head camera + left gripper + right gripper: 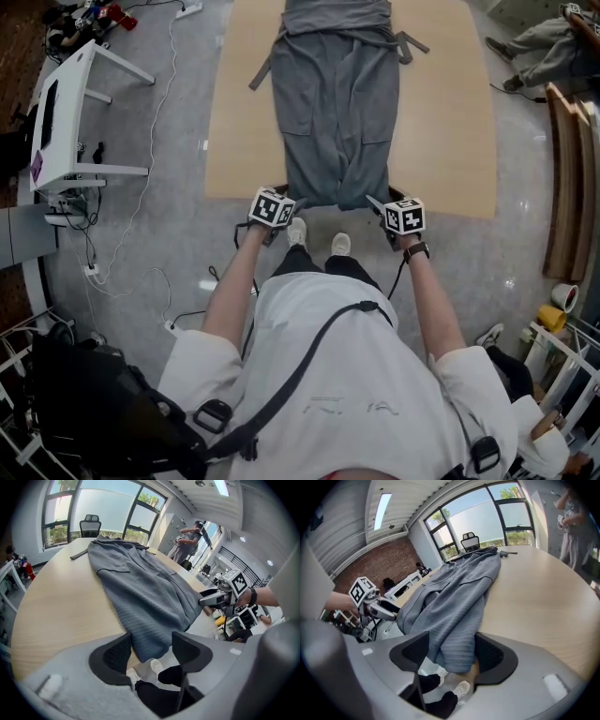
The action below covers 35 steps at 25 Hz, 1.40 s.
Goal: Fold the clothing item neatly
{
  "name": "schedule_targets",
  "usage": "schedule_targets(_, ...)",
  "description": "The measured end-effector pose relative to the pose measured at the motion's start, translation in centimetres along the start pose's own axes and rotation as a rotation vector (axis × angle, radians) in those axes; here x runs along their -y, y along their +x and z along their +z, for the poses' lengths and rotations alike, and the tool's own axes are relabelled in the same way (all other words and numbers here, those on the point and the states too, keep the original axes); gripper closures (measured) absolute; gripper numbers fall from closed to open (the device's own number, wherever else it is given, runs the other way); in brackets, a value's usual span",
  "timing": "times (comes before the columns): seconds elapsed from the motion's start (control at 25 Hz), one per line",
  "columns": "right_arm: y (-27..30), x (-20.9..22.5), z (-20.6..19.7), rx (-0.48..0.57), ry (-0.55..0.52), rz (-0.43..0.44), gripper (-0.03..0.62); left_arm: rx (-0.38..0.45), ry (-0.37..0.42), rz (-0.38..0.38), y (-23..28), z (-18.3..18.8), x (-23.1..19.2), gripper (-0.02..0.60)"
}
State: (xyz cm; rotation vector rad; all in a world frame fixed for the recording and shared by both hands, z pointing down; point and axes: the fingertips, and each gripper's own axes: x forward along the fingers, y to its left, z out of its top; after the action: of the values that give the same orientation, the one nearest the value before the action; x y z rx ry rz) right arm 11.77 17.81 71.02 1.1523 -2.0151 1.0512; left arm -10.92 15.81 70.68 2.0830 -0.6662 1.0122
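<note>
A grey ribbed fabric garment (pixel 336 112) lies stretched along the pale wooden surface (pixel 441 122). Its long axis runs straight away from both pairs of fingers, and its near hem (pixel 337 199) droops over the surface's near edge. The left gripper (pixel 151 643) sits at the hem's left corner and the right gripper (pixel 452 644) at its right corner, each about equally close to the cloth. Both pairs stand wide apart. The hem's left corner hangs in the gap between the left fingers (pixel 116 656) without being pinched. The right corner fills much of the gap between the right fingers (pixel 491 656), lying close to the outer one, not yet clamped. The likely next move is to close on both corners, then carry the hem away along the garment's length.
</note>
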Motion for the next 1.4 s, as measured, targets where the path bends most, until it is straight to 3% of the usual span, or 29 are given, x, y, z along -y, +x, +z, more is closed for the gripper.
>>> schedule_targets(0.04,0.2,-0.4,-0.2,-0.013,-0.038,-0.002,0.298,-0.008,0.007,0.012,0.2,-0.1,0.1,0.346)
schedule_targets(0.12,0.7,-1.0,-0.4,-0.03,-0.103,-0.026,0.315,-0.019,0.024,0.038,1.1,-0.6,0.5,0.548)
schedule_targets(0.16,0.9,-1.0,-0.4,-0.028,-0.108,-0.052,0.322,-0.017,0.019,0.046,1.6,-0.6,0.7,0.57)
schedule_targets(0.32,0.9,-0.6,0.0,-0.008,-0.066,-0.12,0.408,0.012,-0.056,0.018,2.5,0.1,2.2,0.574)
schedule_targets(0.4,1.2,-1.2,0.1,0.002,-0.046,-0.093,0.51,0.027,-0.058,-0.003,2.6,0.8,2.9,0.574)
schedule_targets(0.84,-2.8,-4.3,6.5,0.208,0.042,0.123,0.53,0.263,-0.163,-0.155,-3.3,7.5,5.9,0.575)
schedule_targets(1.08,-5.6,-6.6,12.8,0.321,0.026,0.225,0.53,0.382,-0.138,-0.178,-6.5,13.7,7.6,0.575)
schedule_targets(1.4,-8.7,-7.0,19.6,0.423,0.016,0.265,0.53,0.498,-0.175,-0.172,-10.6,20.3,7.2,0.575)
